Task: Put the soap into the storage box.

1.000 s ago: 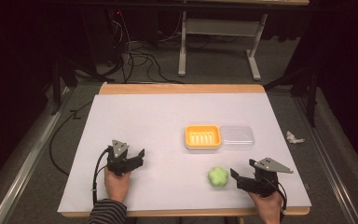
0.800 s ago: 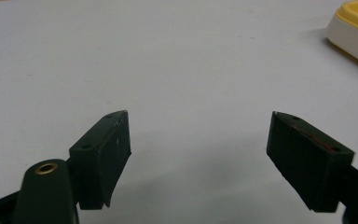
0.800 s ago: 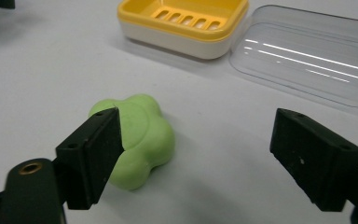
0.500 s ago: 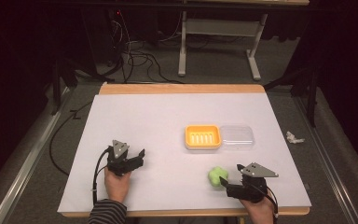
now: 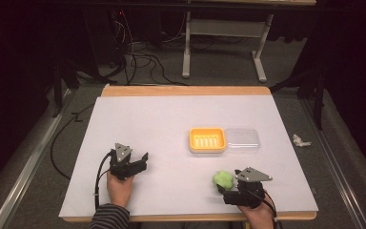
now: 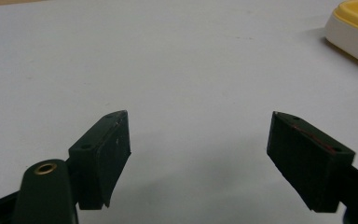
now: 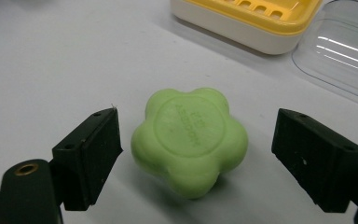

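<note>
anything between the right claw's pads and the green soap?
Nothing. In the right gripper view the green soap sits between the open right claw, with bare white table in the gaps on both sides; no pad touches it.

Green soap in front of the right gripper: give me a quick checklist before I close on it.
1. Right gripper jaws open wide enough: ok, they have just been opening.
2. Green soap between the jaws: ok, gaps on both sides, pads not touching.
3. Soap lying flat on the table: ok.
4. Yellow soap dish free to receive it: ok, nothing in it.
5. Clear lid off the dish: ok, beside it.
6. Left gripper out of the way: ok, open, nothing between its jaws.
</note>
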Demonstrator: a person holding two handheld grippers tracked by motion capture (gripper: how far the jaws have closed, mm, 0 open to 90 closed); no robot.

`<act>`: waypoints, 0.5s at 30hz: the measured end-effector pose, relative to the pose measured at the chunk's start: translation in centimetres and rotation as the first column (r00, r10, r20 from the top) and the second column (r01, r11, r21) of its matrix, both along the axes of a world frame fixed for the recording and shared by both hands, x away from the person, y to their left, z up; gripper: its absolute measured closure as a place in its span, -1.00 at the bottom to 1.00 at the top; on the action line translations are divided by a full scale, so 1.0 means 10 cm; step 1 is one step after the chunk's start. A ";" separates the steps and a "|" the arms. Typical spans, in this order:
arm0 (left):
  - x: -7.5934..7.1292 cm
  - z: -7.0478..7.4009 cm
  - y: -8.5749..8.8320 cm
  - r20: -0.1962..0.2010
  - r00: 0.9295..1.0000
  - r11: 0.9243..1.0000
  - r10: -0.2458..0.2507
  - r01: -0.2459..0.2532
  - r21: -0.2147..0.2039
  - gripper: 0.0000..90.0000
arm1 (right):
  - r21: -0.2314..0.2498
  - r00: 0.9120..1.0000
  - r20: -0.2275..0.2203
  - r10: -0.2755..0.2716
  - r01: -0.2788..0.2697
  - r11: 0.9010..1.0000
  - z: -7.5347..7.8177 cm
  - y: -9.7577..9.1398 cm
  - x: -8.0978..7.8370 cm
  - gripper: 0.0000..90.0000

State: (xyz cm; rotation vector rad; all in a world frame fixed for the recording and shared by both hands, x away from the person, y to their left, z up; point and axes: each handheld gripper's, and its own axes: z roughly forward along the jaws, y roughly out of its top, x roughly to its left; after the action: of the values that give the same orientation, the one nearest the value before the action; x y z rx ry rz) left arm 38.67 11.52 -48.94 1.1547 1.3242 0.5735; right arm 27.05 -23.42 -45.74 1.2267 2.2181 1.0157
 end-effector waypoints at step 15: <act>0.00 0.00 0.00 -0.001 1.000 1.000 0.002 -0.002 -0.002 -0.51 | -0.052 0.996 -0.081 -0.038 0.033 0.998 -0.15 0.15 0.12 -0.61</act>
State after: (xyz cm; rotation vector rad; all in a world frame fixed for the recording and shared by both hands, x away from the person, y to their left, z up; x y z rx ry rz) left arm 38.69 11.53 -48.93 1.1523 1.3262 0.5725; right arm 28.23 -21.96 -47.24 1.3025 2.2610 0.9051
